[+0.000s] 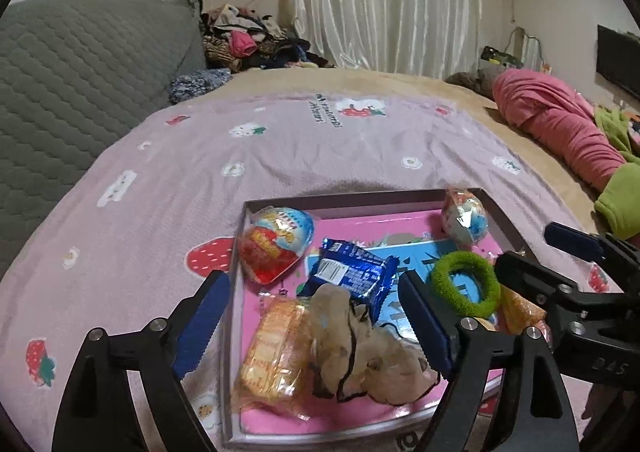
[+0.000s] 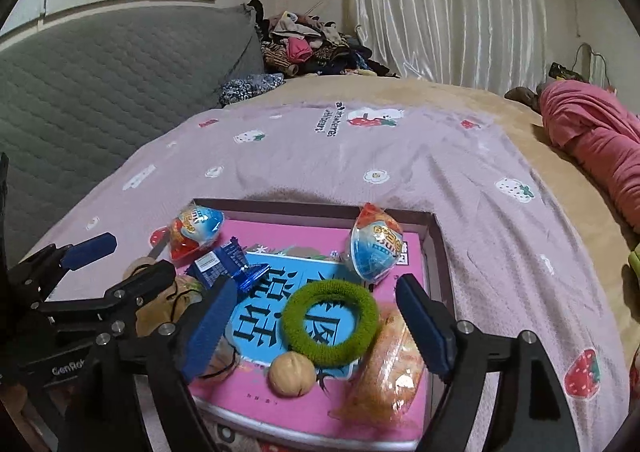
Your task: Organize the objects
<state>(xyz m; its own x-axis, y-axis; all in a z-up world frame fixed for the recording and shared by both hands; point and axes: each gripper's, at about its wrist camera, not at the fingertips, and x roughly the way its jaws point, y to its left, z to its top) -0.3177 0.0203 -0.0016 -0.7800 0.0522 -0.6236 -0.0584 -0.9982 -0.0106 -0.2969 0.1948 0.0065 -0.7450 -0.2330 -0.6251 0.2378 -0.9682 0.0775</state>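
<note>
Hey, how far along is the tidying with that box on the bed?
Mostly done, it seems: the shallow box already holds two egg-shaped toy packs, a blue snack packet, a green hair tie, biscuit packs, a walnut and a beige cloth piece. Nothing is in hand: left gripper and right gripper are both open above it. No stray items show on the blanket.

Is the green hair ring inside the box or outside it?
Inside. The green hair ring lies flat on the pink book, within the walls of the box.
</note>
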